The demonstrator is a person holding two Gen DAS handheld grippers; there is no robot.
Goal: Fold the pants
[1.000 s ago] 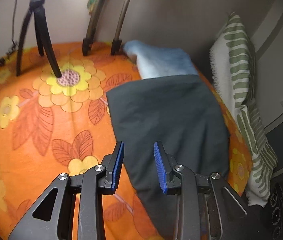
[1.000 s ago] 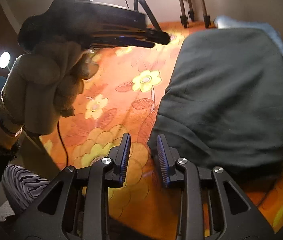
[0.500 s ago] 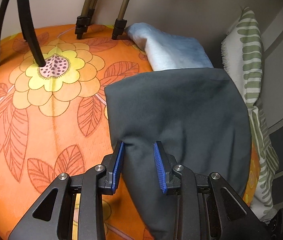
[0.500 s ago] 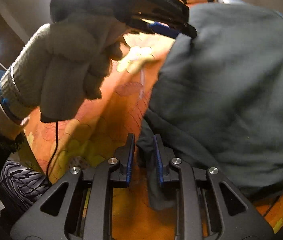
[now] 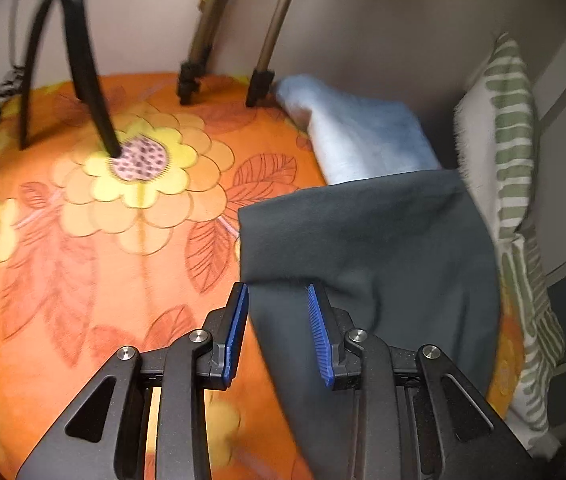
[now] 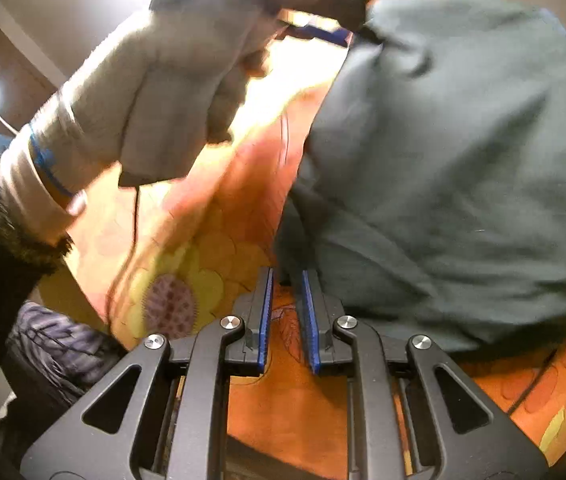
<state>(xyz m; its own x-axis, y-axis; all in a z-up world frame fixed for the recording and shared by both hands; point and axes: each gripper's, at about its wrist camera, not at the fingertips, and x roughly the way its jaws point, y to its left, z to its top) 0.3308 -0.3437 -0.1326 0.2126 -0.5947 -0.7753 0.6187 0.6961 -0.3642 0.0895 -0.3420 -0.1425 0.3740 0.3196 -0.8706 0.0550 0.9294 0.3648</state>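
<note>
The big orange flower blanket point(image 5: 83, 280) fills the left and bottom of the left wrist picture. On it, in the middle and right, lie the dark pants point(image 5: 363, 248), folded into a thick pad. Behind them, in the upper middle, is a light blue cloth point(image 5: 363, 140). A striped pillow point(image 5: 515, 160) stands at the right edge, and tripod legs point(image 5: 87, 80) stand at the top left.

The left gripper point(image 5: 277, 320) sits at the bottom middle, its jaws apart over the pants' left edge, not pinching it.

In the right wrist picture, the right gripper point(image 6: 286, 312) is at the bottom middle. Its jaws have just been opening a little; they are a small way apart at the pants' near corner, with only blanket between them.

This looks like the step of grabbing the edge. Next, both grippers likely need to close on the cloth and lift it over for another fold.
</note>
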